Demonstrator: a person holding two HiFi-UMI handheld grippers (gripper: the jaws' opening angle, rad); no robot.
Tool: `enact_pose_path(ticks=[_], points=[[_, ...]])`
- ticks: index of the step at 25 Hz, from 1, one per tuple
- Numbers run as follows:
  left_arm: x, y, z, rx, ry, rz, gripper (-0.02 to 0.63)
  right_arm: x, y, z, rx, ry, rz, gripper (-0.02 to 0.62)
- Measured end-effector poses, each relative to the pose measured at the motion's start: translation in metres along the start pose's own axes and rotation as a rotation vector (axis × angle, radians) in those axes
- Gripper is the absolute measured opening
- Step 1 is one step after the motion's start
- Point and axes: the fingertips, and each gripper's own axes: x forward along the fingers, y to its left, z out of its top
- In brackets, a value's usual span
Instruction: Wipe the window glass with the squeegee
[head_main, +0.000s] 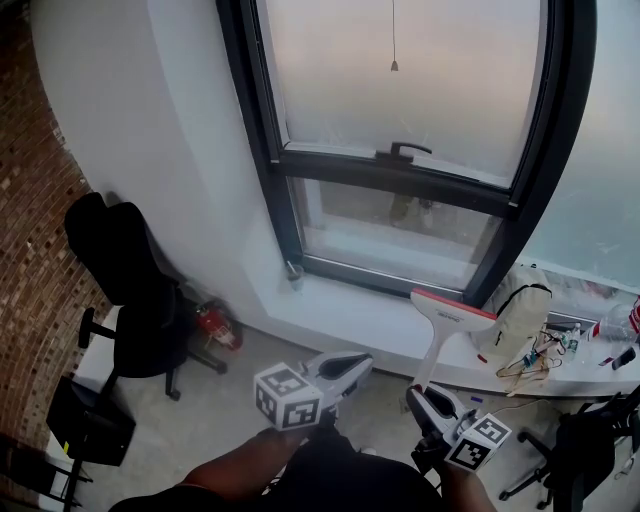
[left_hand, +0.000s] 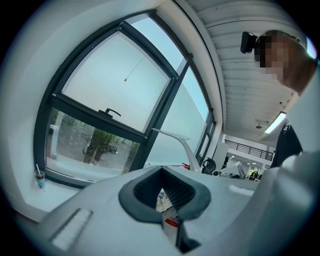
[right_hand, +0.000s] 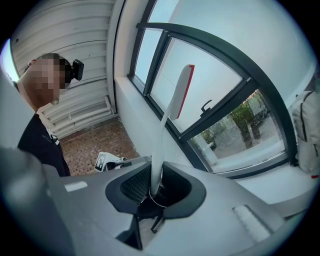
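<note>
The window glass fills a dark frame with a handle on its crossbar. A white squeegee with a red-edged blade points up toward the lower pane, clear of the glass. My right gripper is shut on its handle, below the sill; in the right gripper view the squeegee rises from the right gripper. My left gripper hangs just left of it, shut and holding nothing. In the left gripper view the left gripper faces the glass, with the squeegee at right.
A black office chair and a red extinguisher stand at the left by the brick wall. A cup stands on the white sill. A beige bag and small clutter lie on the sill's right. A blind cord hangs over the upper pane.
</note>
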Motion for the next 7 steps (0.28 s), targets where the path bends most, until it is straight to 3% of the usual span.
enact_pose_path(ticks=[7], points=[[-0.0024,-0.0009,0.0005,-0.008,-0.003,0.006,0.0,-0.0008,0.0016,-0.0001,-0.001,0.003,-0.01,0.089]])
